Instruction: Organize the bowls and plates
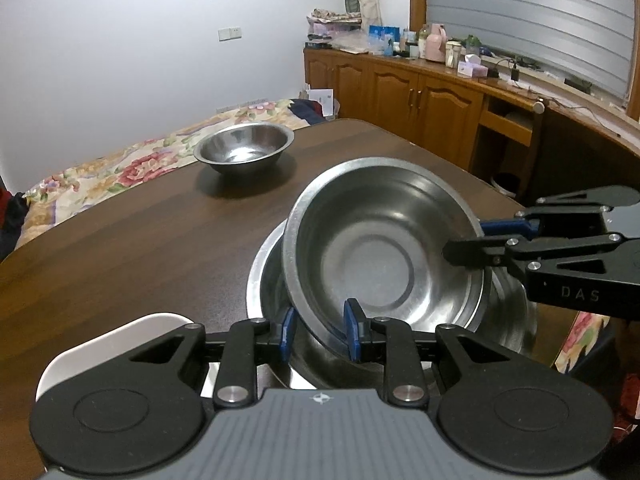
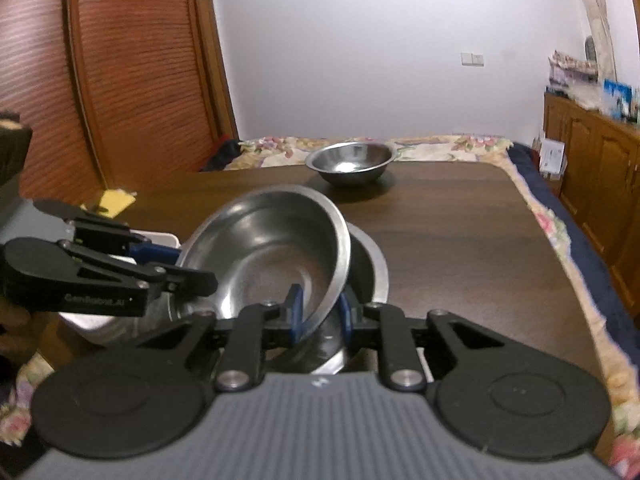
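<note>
At centre frame in both views, I have the tilted steel bowl (image 1: 380,248) pinched at its rim by my left gripper (image 1: 320,330) and right gripper (image 2: 320,314), above the lower bowl (image 1: 272,280). It looks light, stiff and slick; rim holds suit it.

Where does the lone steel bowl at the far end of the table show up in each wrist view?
Left wrist: lone bowl sits upper left of centre, near the table's far edge, apart from the stack.
Right wrist: lone bowl sits upper centre, at the far edge, in front of the floral bedding.
Shared landmark: the tilted bowl with both grippers at its rim, over a lower bowl.
</note>
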The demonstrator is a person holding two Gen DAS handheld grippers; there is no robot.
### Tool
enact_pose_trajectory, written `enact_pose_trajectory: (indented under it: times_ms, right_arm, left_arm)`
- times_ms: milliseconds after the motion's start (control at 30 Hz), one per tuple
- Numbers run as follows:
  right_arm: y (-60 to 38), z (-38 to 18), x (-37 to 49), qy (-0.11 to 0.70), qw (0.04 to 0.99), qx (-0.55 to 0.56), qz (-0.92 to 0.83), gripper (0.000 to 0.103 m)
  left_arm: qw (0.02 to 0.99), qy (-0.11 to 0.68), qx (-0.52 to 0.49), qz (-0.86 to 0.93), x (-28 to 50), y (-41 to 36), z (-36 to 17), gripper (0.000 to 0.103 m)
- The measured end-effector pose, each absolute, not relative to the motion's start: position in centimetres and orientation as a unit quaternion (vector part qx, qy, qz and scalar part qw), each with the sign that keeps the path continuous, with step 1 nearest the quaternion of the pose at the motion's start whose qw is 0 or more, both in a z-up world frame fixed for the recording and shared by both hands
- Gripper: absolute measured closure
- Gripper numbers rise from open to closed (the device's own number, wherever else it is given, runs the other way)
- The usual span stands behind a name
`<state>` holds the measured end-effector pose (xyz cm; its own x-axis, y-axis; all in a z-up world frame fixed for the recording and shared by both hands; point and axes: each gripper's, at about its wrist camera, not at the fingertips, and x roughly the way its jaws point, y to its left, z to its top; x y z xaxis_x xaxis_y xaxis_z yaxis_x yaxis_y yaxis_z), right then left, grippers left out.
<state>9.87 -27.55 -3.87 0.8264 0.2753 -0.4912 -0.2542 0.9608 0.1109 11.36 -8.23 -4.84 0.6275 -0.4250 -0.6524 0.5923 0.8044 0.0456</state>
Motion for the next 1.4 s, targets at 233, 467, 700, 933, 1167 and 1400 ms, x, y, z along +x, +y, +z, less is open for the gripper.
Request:
enact_pose_trajectory:
  times_ms: [233, 467, 700, 933, 1167, 1400]
  right_arm:
    - [-26.7, -3.4, 10.2, 0.261, 0.954, -0.045, 0.137, 0.084]
    - [-26.6, -3.2, 10.4, 0.273, 0.949, -0.068, 0.145, 0.087]
    - [-26.2, -3.3, 10.6, 0.277, 0.946, -0.078, 0.151, 0.088]
    - [-26.2, -3.2, 10.9, 0.281, 0.944, -0.082, 0.152, 0.088]
    - [-26.3, -3.2, 11.3, 0.283, 0.943, -0.077, 0.156, 0.087]
    - [-26.8, -3.3, 11.4, 0.279, 0.946, -0.055, 0.157, 0.086]
  left_arm:
    - [0.895, 0.322, 0.123, -0.282, 11.4, -8.2, -4.7, 0.076]
    - [0.899, 0.318, 0.117, -0.278, 11.3, -8.1, -4.7, 0.076]
    - [0.905, 0.306, 0.111, -0.275, 11.0, -7.5, -4.2, 0.076]
    - [0.909, 0.297, 0.107, -0.270, 11.1, -7.3, -3.7, 0.076]
    - [0.911, 0.296, 0.104, -0.269, 11.0, -7.2, -3.7, 0.076]
    - [0.911, 0.297, 0.100, -0.268, 11.2, -7.0, -3.8, 0.076]
